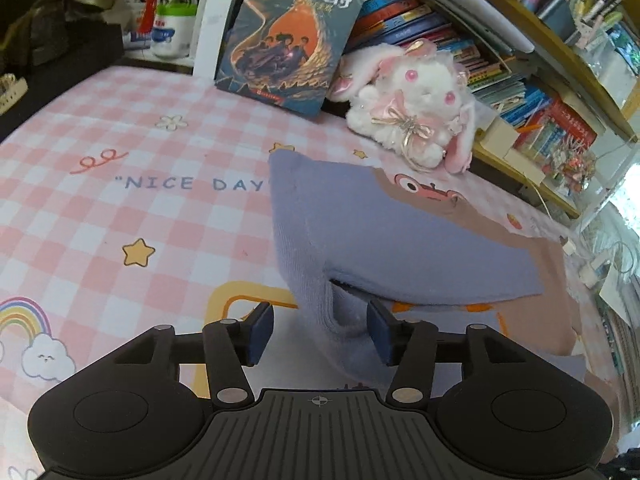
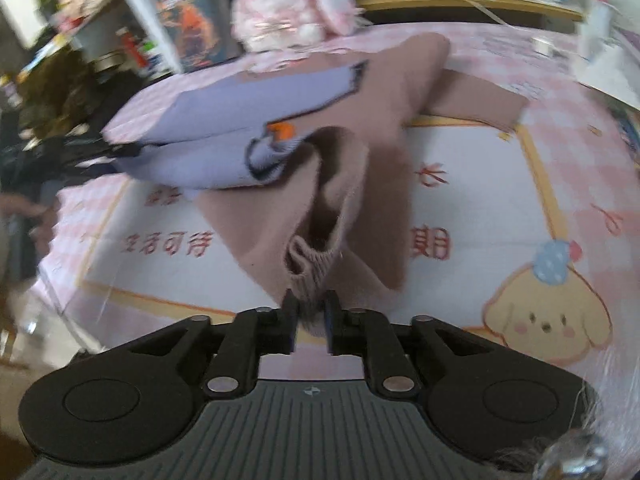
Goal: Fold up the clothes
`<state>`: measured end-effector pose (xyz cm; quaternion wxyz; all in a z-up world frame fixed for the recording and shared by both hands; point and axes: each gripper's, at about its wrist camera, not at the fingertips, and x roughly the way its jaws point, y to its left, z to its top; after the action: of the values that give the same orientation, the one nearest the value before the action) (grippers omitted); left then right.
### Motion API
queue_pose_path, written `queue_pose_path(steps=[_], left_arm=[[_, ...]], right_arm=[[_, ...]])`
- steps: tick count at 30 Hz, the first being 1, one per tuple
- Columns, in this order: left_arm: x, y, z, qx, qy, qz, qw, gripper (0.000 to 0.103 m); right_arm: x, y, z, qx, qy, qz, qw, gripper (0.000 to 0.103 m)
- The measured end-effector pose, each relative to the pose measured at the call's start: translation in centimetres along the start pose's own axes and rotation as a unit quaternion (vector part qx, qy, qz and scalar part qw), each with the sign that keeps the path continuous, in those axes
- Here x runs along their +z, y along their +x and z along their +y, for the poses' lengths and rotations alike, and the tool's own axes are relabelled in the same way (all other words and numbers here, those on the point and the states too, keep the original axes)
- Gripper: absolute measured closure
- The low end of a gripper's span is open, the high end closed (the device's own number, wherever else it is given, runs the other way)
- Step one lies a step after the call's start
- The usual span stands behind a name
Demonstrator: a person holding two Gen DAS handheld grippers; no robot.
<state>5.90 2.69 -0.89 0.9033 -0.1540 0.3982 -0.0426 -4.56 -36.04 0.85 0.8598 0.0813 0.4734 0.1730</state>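
Note:
A lavender and brown sweater (image 1: 400,240) lies partly folded on the pink checked cloth (image 1: 140,208). My left gripper (image 1: 320,330) stands open just above its near edge. A fold of lavender fabric (image 1: 336,312) rises between the jaws, and the left pad (image 1: 262,332) is clear of it. In the blurred right wrist view the same sweater (image 2: 240,120) is draped across the cloth (image 2: 480,184). A brown sleeve (image 2: 344,200) runs up from it to my right gripper (image 2: 311,300). The jaws stand narrow, with the ribbed cuff (image 2: 310,264) pinched between the fingertips.
A white and pink plush rabbit (image 1: 416,100) and a leaning book (image 1: 288,36) stand at the far edge. Shelves of books (image 1: 540,92) fill the back right. A cup of pens (image 1: 174,28) is at the back left. A person's hand (image 2: 24,208) shows at the left edge.

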Motion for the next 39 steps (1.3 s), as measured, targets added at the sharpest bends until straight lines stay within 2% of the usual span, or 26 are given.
queue_pose_path(steps=[1,3,4,8,11,15,22,24,26,29,31,32,33,34,35,36,39], left_arm=[[-0.1,-0.2,-0.1,-0.001,0.004,-0.001,1.0,0.043],[-0.4,-0.5,-0.3,-0.003,0.011,-0.003,0.9999,0.042],[-0.5,-0.7,-0.3,-0.004,0.013,-0.003,0.9999,0.042],[-1.3,-1.3,0.6,-0.004,-0.005,-0.002,1.0,0.042],[-1.9,-2.0,1.4,-0.001,-0.023,-0.004,0.9997,0.042],[-2.7,-3.1,2.2,0.005,-0.041,-0.006,0.9991,0.042],[-3.4,-5.2,3.3,0.016,-0.058,-0.017,0.9981,0.042],[-3.5,-5.7,3.6,0.02,-0.061,-0.021,0.9977,0.042],[-3.5,-6.4,3.9,0.023,-0.063,-0.026,0.9974,0.042],[-3.5,-7.4,4.5,0.025,-0.066,-0.035,0.9969,0.042],[-3.5,-8.0,5.0,0.025,-0.069,-0.039,0.9965,0.042],[-3.5,-8.3,5.3,0.025,-0.071,-0.042,0.9963,0.042],[-3.5,-8.5,5.6,0.025,-0.072,-0.044,0.9961,0.042],[-3.4,-8.7,5.8,0.023,-0.072,-0.045,0.9961,0.042],[-3.2,-8.8,6.0,0.021,-0.07,-0.048,0.9962,0.042],[-3.0,-8.9,6.2,0.018,-0.067,-0.05,0.9963,0.042],[-2.4,-9.1,6.7,0.009,-0.058,-0.059,0.9965,0.042]], right_arm=[[-0.1,-0.2,0.3,-0.011,-0.001,-0.007,1.0,0.082],[-0.3,-0.7,0.8,-0.032,-0.004,-0.021,0.999,0.068],[-0.4,-1.0,1.0,-0.042,-0.006,-0.028,0.999,0.064],[1.2,-2.0,2.6,-0.073,-0.054,-0.067,0.994,0.049],[2.7,-1.7,3.6,-0.071,-0.088,-0.077,0.991,0.047],[4.6,0.0,4.8,-0.047,-0.118,-0.074,0.989,0.047],[7.3,4.3,7.5,-0.019,-0.176,-0.047,0.983,0.047],[8.1,5.5,8.2,-0.008,-0.193,-0.04,0.98,0.042],[9.3,7.0,8.6,-0.001,-0.197,-0.029,0.98,0.039],[11.4,10.0,7.7,0.02,-0.144,0.014,0.989,0.038],[12.1,11.8,6.7,0.031,-0.09,0.049,0.994,0.043],[12.2,12.3,6.5,0.031,-0.075,0.054,0.995,0.058],[12.1,12.0,6.5,0.031,-0.068,0.046,0.996,0.078],[12.0,11.7,6.6,0.032,-0.061,0.038,0.997,0.092],[11.9,11.0,6.7,0.052,-0.041,0.03,0.997,0.096],[11.7,9.8,7.1,0.068,-0.026,0.01,0.997,0.096],[10.5,5.9,10.3,0.128,-0.047,-0.031,0.99,0.097]])
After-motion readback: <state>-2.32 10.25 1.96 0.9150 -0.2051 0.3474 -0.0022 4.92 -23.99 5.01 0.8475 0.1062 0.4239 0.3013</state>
